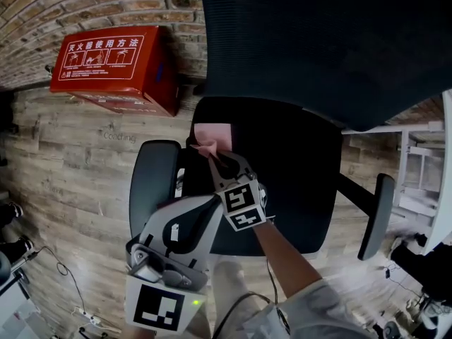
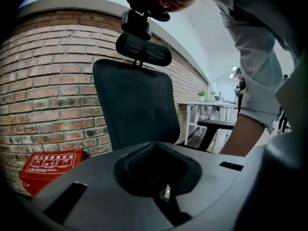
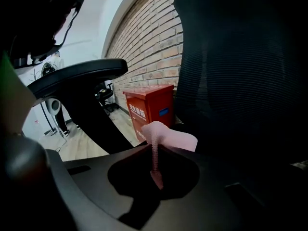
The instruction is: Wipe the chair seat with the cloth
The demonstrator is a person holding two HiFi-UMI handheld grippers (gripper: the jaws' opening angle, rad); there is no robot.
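A black office chair fills the head view, its seat [image 1: 296,175] below the mesh backrest [image 1: 325,41]. A pink cloth [image 1: 212,138] lies at the seat's back left corner, pinched in my right gripper [image 1: 215,154], which is shut on it. In the right gripper view the cloth [image 3: 168,137] sticks up from between the closed jaws of the right gripper [image 3: 155,148], in front of the backrest [image 3: 240,66]. My left gripper [image 2: 154,146] is shut on nothing. Its body [image 1: 176,235] hangs beside the left armrest [image 1: 152,182], off the seat.
A red box [image 1: 116,66] stands on the wooden floor against the brick wall [image 1: 106,6], left of the chair. The right armrest [image 1: 374,214] juts out, with a white desk frame [image 1: 424,161] beyond it. Cables [image 1: 70,288] trail at the lower left.
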